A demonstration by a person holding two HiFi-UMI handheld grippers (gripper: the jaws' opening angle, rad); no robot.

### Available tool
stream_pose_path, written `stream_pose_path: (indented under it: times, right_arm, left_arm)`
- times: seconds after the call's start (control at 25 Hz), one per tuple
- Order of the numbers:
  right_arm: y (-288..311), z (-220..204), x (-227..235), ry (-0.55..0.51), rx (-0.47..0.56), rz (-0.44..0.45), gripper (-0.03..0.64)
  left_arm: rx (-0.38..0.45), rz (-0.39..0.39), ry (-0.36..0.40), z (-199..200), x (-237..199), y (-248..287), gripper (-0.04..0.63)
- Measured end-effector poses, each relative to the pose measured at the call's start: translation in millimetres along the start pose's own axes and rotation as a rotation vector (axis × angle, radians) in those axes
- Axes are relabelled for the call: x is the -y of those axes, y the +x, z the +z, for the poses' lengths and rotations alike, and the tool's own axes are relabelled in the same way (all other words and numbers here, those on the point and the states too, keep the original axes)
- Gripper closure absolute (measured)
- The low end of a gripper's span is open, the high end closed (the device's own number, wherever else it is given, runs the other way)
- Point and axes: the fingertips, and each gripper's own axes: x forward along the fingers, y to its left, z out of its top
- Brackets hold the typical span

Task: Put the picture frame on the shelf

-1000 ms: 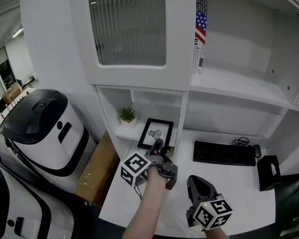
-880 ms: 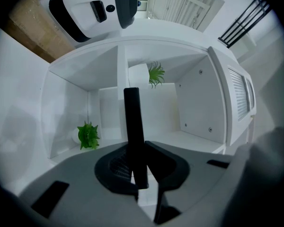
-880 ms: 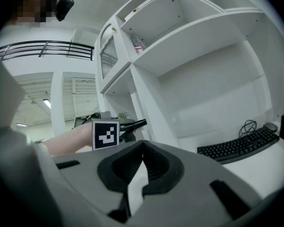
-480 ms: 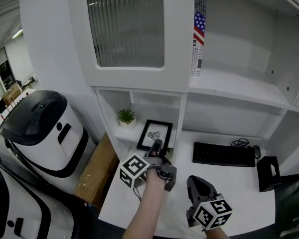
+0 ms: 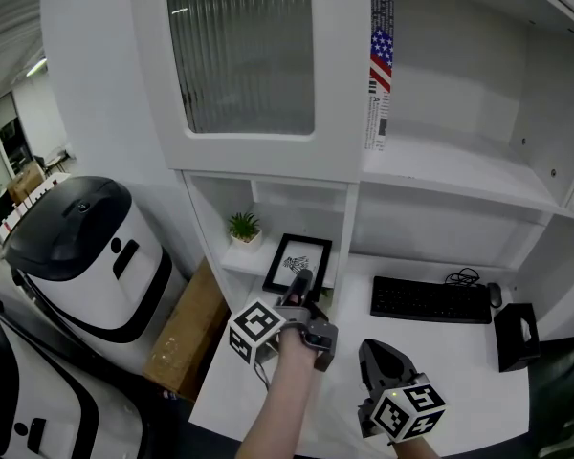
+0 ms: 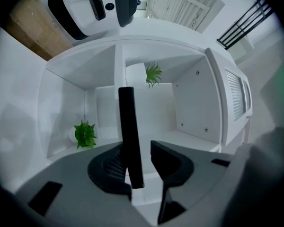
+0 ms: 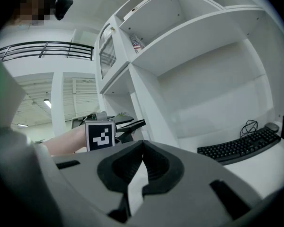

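Note:
The black picture frame [image 5: 299, 259] stands upright on the low white shelf [image 5: 241, 257] of the cubby, next to a small potted plant [image 5: 244, 226]. My left gripper [image 5: 301, 281] is at the frame's lower edge. In the left gripper view the frame's edge [image 6: 128, 126] runs up between the jaws, which are opening. It lies against the left jaw, with a gap to the right one. My right gripper [image 5: 375, 354] hangs lower right over the desk, away from the frame. Its jaws [image 7: 142, 151] are shut with nothing in them.
A black keyboard [image 5: 429, 297], a mouse [image 5: 495, 292] and a black box [image 5: 515, 331] sit on the white desk [image 5: 459, 352] to the right. A white and black machine [image 5: 86, 247] and a cardboard board [image 5: 187, 328] stand at the left. A frosted cabinet door [image 5: 241, 51] hangs above.
The left gripper stays at the frame's lower edge and the frame keeps its place on the shelf. The right gripper has not moved.

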Motion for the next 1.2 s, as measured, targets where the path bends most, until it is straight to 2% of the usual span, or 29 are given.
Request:
stream_pose_path:
  times: [0.24, 0.48, 0.72, 1.0, 1.08, 1.2]
  right_arm:
    - [-0.4, -1.0, 2.2, 0.001, -0.005, 0.000, 0.615]
    - [-1.6, -3.4, 4.9, 0.005, -0.009, 0.001, 0.615]
    - [-4.8, -3.0, 9.8, 0.011, -0.005, -0.002, 0.615]
    - [-2.3, -4.7, 8.2, 0.010, -0.011, 0.016, 0.617]
    - [-1.9, -5.4, 8.1, 0.011, -0.012, 0.019, 0.615]
    - [-2.1, -5.5, 8.4, 0.015, -0.012, 0.023, 0.615]
  left_arm:
    - [0.003, 0.002, -0.009, -3.0, -9.6, -1.3, 0.472]
    - [-0.028, -0.013, 0.057, -10.7, -9.0, -6.4, 0.392]
    - [-0.055, 0.012, 0.213, -13.0, -15.6, -27.3, 0.348]
    - [-0.064, 0.065, 0.533, -4.2, -10.7, -43.4, 0.340]
    - [-0.067, 0.047, 0.578, -5.0, -2.4, -42.4, 0.339]
    - [-0.068, 0.022, 0.601, -8.5, 9.3, -40.7, 0.341]
